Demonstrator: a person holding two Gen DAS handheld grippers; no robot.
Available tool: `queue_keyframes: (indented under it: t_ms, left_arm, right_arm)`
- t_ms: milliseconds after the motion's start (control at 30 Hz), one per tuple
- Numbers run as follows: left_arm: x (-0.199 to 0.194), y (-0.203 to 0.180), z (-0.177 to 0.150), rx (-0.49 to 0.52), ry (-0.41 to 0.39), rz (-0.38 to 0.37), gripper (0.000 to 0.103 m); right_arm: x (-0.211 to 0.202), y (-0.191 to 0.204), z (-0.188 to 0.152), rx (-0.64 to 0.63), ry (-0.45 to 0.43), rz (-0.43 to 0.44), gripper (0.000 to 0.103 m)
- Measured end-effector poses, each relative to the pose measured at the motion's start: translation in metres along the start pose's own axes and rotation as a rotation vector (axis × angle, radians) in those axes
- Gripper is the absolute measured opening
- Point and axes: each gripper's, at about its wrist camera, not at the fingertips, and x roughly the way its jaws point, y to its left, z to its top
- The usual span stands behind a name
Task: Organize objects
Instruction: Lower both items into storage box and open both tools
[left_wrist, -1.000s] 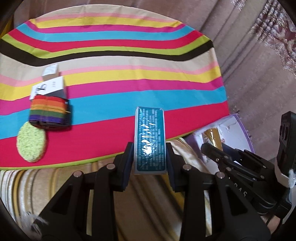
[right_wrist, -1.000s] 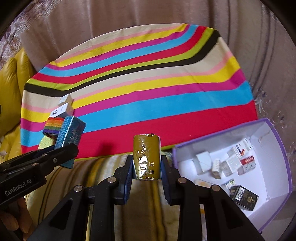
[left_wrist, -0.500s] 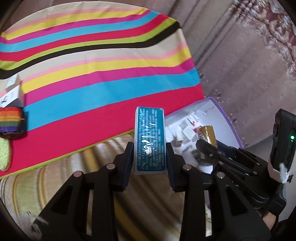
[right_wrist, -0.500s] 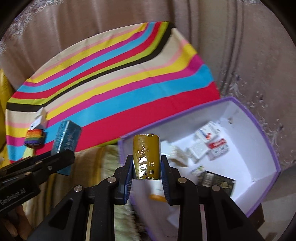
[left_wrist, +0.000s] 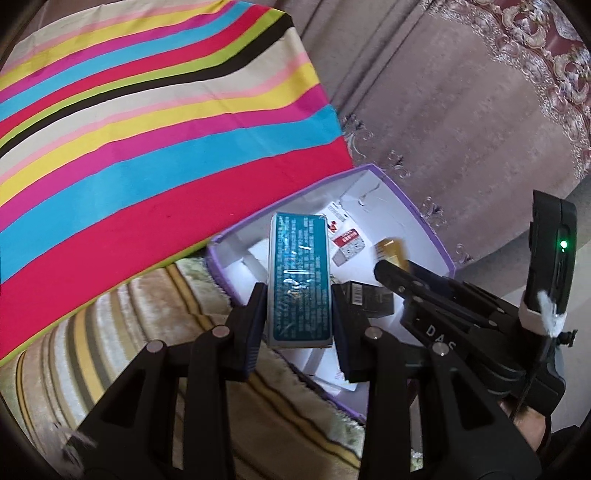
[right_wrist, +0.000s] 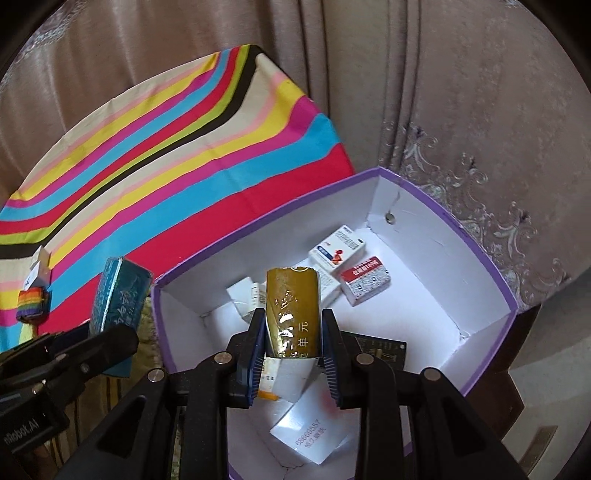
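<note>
My left gripper (left_wrist: 299, 295) is shut on a teal box (left_wrist: 298, 273), held upright over the near left corner of a purple-edged white carton (left_wrist: 424, 221). In the right wrist view my right gripper (right_wrist: 293, 325) hangs over the carton's (right_wrist: 443, 258) inside with a gold box (right_wrist: 291, 310) between its pads; its jaws are opening, and the pads still seem to touch the box. The left gripper (right_wrist: 118, 339) with the teal box (right_wrist: 118, 295) shows at the left there. The gold box (left_wrist: 391, 251) also shows in the left wrist view.
Several small packets lie in the carton: a white and blue one (right_wrist: 340, 247), a red and white one (right_wrist: 365, 280), a black one (left_wrist: 369, 299). A striped cloth (left_wrist: 147, 129) lies to the left, with a rainbow-coloured item (right_wrist: 31, 302) and small white boxes (right_wrist: 37, 266). Curtains hang behind.
Both grippers have swung right, from over the striped cloth to over the carton, each carrying its box. The carton now fills the middle of the right wrist view.
</note>
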Motion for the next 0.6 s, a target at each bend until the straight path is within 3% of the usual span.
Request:
queue_keyframes:
  t_ms: [133,200,333,600]
  left_arm:
    - [0.005,-0.006,0.001,0.009,0.008,-0.017,0.041]
    - [0.006,-0.006,0.001,0.010,0.013,-0.018,0.048]
    - [0.002,-0.004,0.000,-0.003,0.002,-0.022,0.055]
    - [-0.008,0.008,-0.006,-0.051,-0.014,-0.010,0.056]
  right_arm:
    - [0.000,-0.004,0.001,0.017,-0.001,-0.018,0.051]
    - [0.000,-0.006,0.001,0.022,-0.003,-0.024,0.058]
    - [0.000,-0.006,0.001,0.027,-0.001,-0.020,0.062]
    - [-0.003,0.003,-0.002,0.008,-0.002,-0.007,0.064]
